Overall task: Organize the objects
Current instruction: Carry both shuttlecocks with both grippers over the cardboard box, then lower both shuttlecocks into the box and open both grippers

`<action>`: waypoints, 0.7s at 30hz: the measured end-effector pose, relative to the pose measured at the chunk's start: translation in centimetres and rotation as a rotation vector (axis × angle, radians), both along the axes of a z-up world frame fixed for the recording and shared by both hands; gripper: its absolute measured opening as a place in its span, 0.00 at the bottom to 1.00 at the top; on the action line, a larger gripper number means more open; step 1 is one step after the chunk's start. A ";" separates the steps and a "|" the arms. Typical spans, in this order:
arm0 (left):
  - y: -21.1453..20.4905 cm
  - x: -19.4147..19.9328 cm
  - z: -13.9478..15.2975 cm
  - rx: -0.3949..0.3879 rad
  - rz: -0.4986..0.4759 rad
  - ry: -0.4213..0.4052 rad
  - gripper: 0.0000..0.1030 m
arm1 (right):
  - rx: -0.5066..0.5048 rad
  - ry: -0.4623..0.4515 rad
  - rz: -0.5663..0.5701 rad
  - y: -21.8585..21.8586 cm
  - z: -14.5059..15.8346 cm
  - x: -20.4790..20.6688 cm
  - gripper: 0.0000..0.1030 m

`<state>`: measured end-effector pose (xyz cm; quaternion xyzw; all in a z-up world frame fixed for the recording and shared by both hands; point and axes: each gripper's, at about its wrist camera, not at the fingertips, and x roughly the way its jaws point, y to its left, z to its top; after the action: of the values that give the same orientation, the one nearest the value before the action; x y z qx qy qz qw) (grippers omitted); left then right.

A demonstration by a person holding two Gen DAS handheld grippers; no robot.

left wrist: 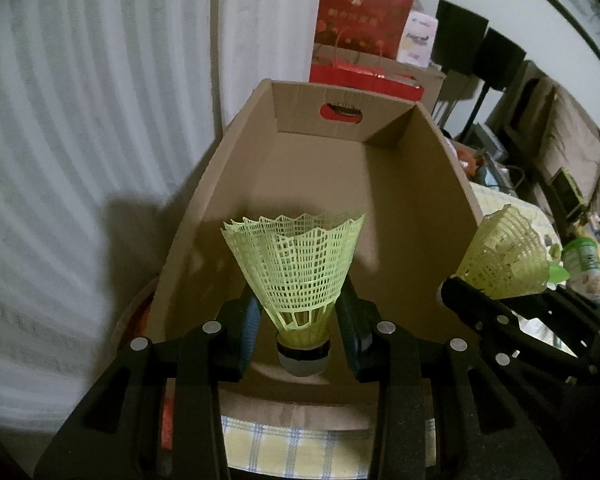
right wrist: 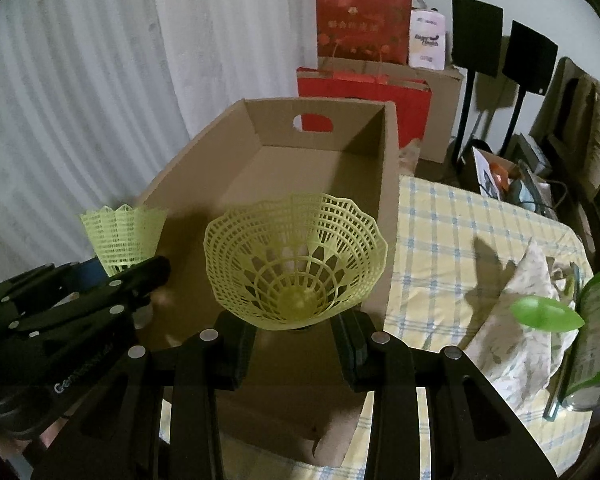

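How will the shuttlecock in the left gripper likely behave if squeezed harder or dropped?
The shuttlecock is open plastic mesh, so probably very light. Its thin skirt would likely flex under the left gripper. Dropped into the cardboard box, it may tip and roll.

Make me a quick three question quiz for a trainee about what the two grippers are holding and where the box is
1. True or false: each gripper holds a yellow shuttlecock.
2. Multiple choice: the cardboard box is (a) sealed with tape, (b) open at the top, (c) lying upside down.
3. Fill in: beside the box, the table is covered by a checked ____.

Key
1. True. The left gripper has its jaws on the left shuttlecock, and the right gripper grips the right shuttlecock.
2. b. Its inside floor shows bare, with a handle cutout in the far wall.
3. Tablecloth, yellow and blue.
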<state>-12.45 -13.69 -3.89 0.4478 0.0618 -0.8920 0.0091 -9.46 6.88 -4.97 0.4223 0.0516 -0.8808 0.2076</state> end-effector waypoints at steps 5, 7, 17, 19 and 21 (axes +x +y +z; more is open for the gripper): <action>-0.3 -0.1 -0.3 0.013 0.004 -0.010 0.34 | 0.003 -0.008 -0.002 0.1 -0.5 -0.2 0.35; -0.3 -0.1 -0.3 0.012 0.007 -0.009 0.38 | 0.006 -0.001 -0.005 0.1 -0.4 -0.1 0.35; -1.1 0.1 0.2 0.020 0.027 0.004 0.51 | 0.008 0.017 0.011 0.0 -0.1 0.1 0.53; -1.3 0.3 0.5 0.023 0.034 0.010 0.55 | 0.007 0.021 0.013 0.1 -0.1 0.2 0.55; -1.6 0.3 0.7 0.023 0.043 0.018 0.59 | 0.005 0.026 0.013 0.1 0.1 0.2 0.58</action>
<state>-12.11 -15.30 -3.18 0.4386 0.0815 -0.8947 0.0225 -9.25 7.00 -4.89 0.4112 0.0592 -0.8846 0.2119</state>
